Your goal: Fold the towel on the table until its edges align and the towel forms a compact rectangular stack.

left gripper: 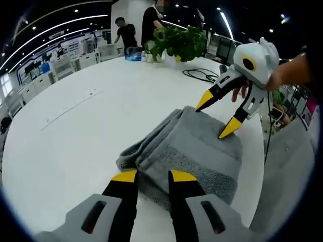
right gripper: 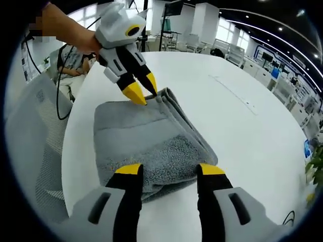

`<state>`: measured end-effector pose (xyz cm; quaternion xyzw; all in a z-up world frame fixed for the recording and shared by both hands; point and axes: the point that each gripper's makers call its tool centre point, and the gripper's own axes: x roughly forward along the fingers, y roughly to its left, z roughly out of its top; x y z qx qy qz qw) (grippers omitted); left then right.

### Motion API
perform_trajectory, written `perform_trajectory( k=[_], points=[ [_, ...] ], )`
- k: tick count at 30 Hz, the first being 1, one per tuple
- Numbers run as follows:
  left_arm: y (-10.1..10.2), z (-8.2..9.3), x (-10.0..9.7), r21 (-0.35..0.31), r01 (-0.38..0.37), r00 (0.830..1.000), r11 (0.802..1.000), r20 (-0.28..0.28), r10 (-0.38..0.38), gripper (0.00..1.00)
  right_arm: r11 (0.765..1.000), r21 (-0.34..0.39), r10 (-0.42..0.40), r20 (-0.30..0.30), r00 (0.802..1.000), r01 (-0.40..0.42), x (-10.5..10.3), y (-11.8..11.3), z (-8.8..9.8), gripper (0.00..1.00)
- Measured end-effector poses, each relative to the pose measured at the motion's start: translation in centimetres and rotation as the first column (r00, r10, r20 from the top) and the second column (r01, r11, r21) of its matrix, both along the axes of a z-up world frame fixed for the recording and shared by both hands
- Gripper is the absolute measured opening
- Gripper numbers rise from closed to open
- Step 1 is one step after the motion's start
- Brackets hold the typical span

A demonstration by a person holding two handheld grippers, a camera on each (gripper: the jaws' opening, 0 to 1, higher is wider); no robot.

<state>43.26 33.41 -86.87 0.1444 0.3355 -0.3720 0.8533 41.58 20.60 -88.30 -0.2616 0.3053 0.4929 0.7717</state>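
The left gripper point(left gripper: 153, 176), grey-bodied with black jaws and yellow tips, sits low at the near edge of the folded grey terry towel point(left gripper: 194, 151). Its jaws are a little apart, tips resting on or just above the cloth; whether any fabric is pinched between them I cannot tell. The right gripper point(right gripper: 170, 169) stands wider open at the opposite short edge of the towel, holding nothing, one tip to either side of that end.

In the left gripper view the right gripper's yellow tips touch down on the far end of the towel, one by the corner.

The towel lies near the edge of the round white table point(left gripper: 91, 116), already several layers thick, its left side bunched and rounded.

The likely trouble: the layers on that bunched side look uneven, so pressing or tugging one end could slide them apart and spoil the alignment. A drag towards the table edge could also pull the stack over.
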Motion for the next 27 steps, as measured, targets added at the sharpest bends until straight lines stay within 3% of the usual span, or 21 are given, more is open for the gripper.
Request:
perform_trajectory(
  k=[1, 5, 9, 13, 18, 22, 27],
  points=[
    [0.1, 0.1, 0.4, -0.001, -0.011, 1.0, 1.0, 0.019, 0.011, 0.24, 1.0, -0.002, -0.003, -0.005, 1.0, 0.003, 0.0, -0.1, -0.2, 0.41],
    [0.0, 0.1, 1.5, -0.046, -0.077, 0.997, 0.996, -0.004, 0.077, 0.23, 1.0, 0.008, -0.024, -0.04, 0.999, 0.024, -0.2, -0.1, -0.7, 0.39],
    [0.3, -0.8, 2.2, -0.019, -0.086, 0.996, 0.996, -0.003, 0.086, 0.23, 0.999, 0.01, -0.044, -0.068, 0.997, 0.045, -0.3, -0.2, -1.1, 0.38],
    [0.6, -1.5, 2.5, -0.025, -0.137, 0.99, 0.99, -0.039, 0.136, 0.25, 0.998, 0.013, -0.056, -0.082, 0.995, 0.057, -0.1, -0.3, -1.3, 0.38],
    [0.5, -1.4, 2.3, -0.021, -0.134, 0.99, 0.991, -0.038, 0.133, 0.27, 0.996, 0.037, -0.08, -0.088, 0.993, 0.083, -0.1, -0.1, -0.9, 0.4],
    [0.6, -0.8, 2.1, -0.047, -0.144, 0.989, 0.988, -0.037, 0.143, 0.37, 0.992, 0.079, -0.095, -0.066, 0.993, 0.1, -0.7, 0.5, 0.6, 0.43],
    [0.4, 0.1, 1.6, -0.101, -0.155, 0.988, 0.983, -0.036, 0.152, 0.49, 0.982, 0.131, -0.128, -0.06, 0.99, 0.135, -0.3, 0.6, 0.8, 0.53]
  ],
)
